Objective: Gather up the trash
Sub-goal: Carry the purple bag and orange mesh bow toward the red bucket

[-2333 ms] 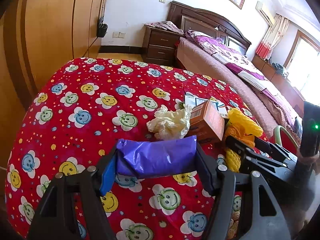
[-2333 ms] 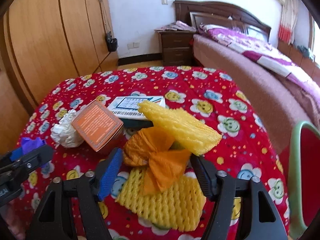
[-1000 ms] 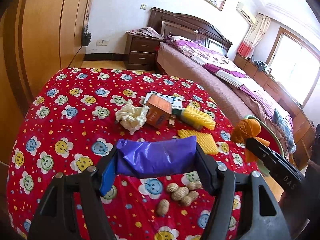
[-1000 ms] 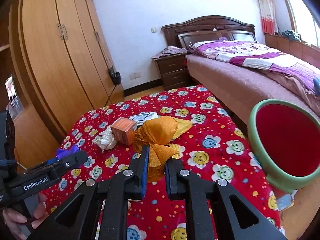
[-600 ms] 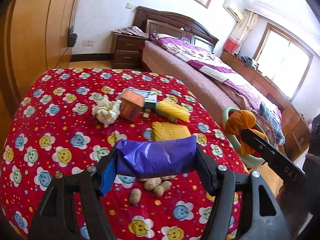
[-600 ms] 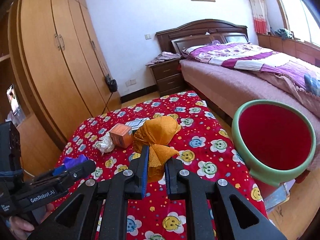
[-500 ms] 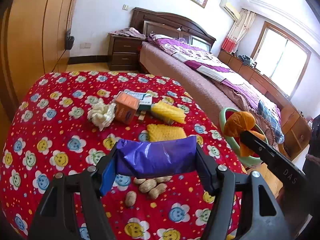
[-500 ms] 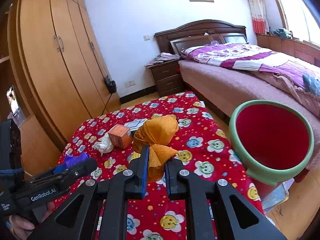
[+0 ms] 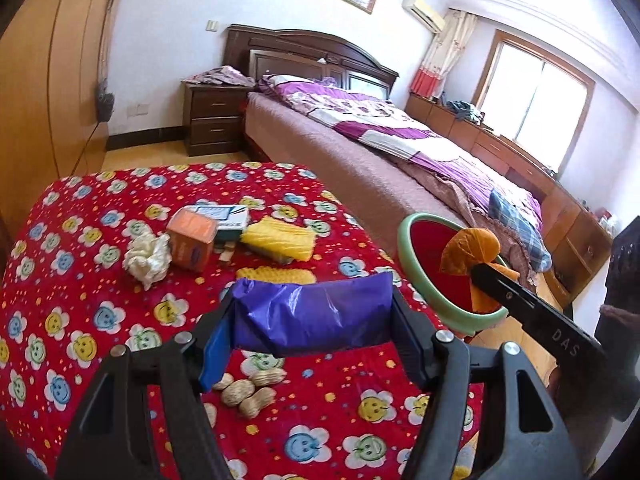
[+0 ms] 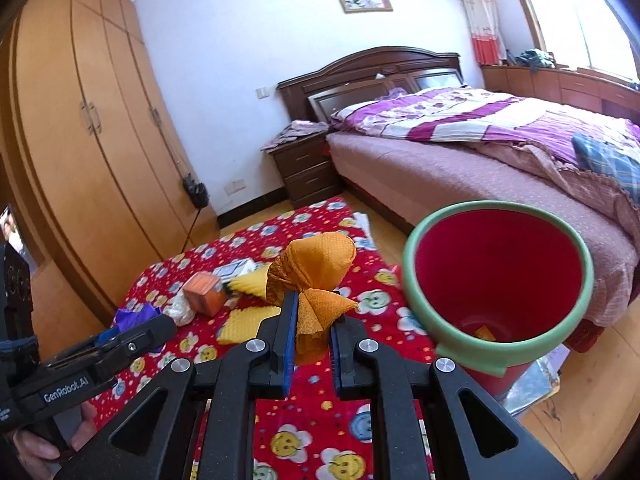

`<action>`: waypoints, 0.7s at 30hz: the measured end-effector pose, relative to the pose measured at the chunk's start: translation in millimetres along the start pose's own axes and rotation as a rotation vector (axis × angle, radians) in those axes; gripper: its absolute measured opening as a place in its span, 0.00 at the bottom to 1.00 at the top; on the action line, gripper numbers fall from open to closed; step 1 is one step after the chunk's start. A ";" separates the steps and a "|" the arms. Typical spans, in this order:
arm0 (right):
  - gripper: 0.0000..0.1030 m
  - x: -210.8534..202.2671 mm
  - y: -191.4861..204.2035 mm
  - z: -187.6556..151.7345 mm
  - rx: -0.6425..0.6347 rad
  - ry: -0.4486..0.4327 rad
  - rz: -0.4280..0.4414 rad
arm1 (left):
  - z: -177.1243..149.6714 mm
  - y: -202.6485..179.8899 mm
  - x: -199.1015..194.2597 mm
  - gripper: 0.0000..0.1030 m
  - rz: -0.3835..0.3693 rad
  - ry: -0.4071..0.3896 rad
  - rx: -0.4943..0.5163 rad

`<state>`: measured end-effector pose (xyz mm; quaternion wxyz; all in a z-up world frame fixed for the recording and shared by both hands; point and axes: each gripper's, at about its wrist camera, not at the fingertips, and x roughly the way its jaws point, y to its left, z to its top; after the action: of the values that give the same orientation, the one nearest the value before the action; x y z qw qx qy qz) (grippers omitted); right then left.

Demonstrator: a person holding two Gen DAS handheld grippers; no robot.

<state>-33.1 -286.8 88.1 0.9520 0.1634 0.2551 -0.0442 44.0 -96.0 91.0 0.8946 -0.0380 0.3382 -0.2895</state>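
Note:
My left gripper (image 9: 312,304) is shut on a crumpled purple plastic bag (image 9: 316,316), held above the red smiley-face tablecloth (image 9: 80,280). My right gripper (image 10: 314,312) is shut on a bunched orange foam net (image 10: 316,264). In the left wrist view that orange net (image 9: 468,246) hangs at the mouth of a bin with a green rim (image 9: 404,248) and a red inside, at the table's right edge. The right wrist view shows the bin's rim (image 10: 414,256) just right of the net, with a small orange scrap at its bottom.
On the cloth lie a white crumpled tissue (image 9: 146,256), an orange box (image 9: 192,236), a blue-and-white box (image 9: 232,216), yellow foam nets (image 9: 280,240) and peanuts (image 9: 248,392). A bed (image 9: 360,160) stands behind the bin, a wardrobe (image 10: 80,140) on the left.
The right gripper has shut on the orange net and lifted it off the table. Both grippers have moved right, bringing the net up to the bin. The purple bag stays gripped.

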 end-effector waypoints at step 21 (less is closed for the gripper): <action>0.13 -8.9 -45.4 10.3 0.083 -0.044 -0.065 | 23.8 -49.3 28.7 0.67 -0.116 -0.003 0.070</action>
<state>-43.6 -333.0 87.8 0.9478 0.1933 0.2374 -0.0893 52.0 -155.6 105.5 0.8778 -0.0266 0.3235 -0.3523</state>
